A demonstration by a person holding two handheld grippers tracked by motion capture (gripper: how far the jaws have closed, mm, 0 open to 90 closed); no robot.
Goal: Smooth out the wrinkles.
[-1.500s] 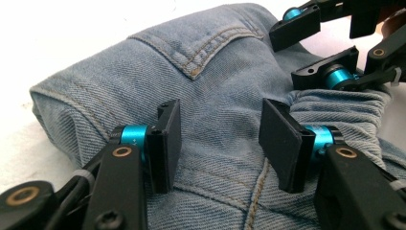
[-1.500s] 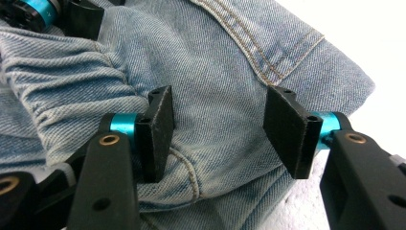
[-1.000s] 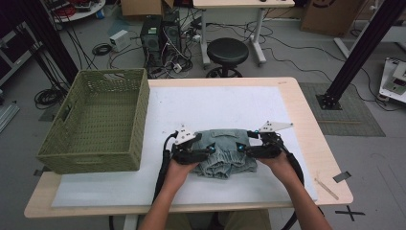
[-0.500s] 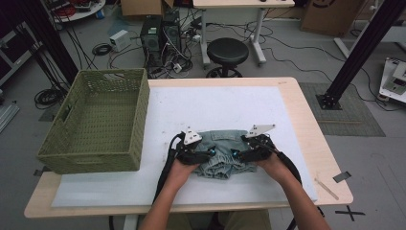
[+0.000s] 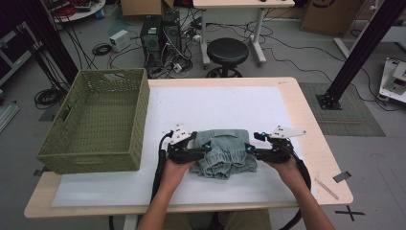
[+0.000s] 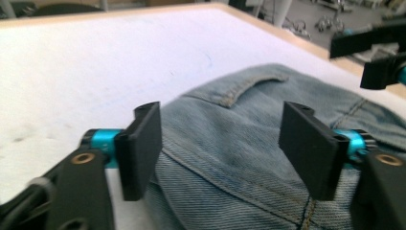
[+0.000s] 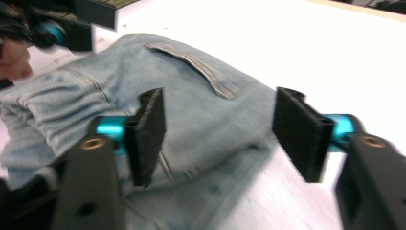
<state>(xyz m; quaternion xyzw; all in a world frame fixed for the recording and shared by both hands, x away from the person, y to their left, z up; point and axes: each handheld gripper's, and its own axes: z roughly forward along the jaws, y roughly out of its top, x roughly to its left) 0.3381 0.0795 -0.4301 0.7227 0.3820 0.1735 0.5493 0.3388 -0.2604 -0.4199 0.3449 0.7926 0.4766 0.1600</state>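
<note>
Two tools flanking folded denim shorts [image 5: 224, 152]

basket [image 5: 98, 120] left of jeans [image 5: 222, 153]

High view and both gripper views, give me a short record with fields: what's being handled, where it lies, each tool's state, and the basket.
item: folded denim garment
place: on the white mat, near the person's edge of the table
left tool: open, jaws standing apart over the denim's left edge, pads not pressing it
right tool: open, jaws have just been closing, denim between them but not pinched
basket: green woven, at the table's left end, nothing seen inside, apart from the garment
</note>
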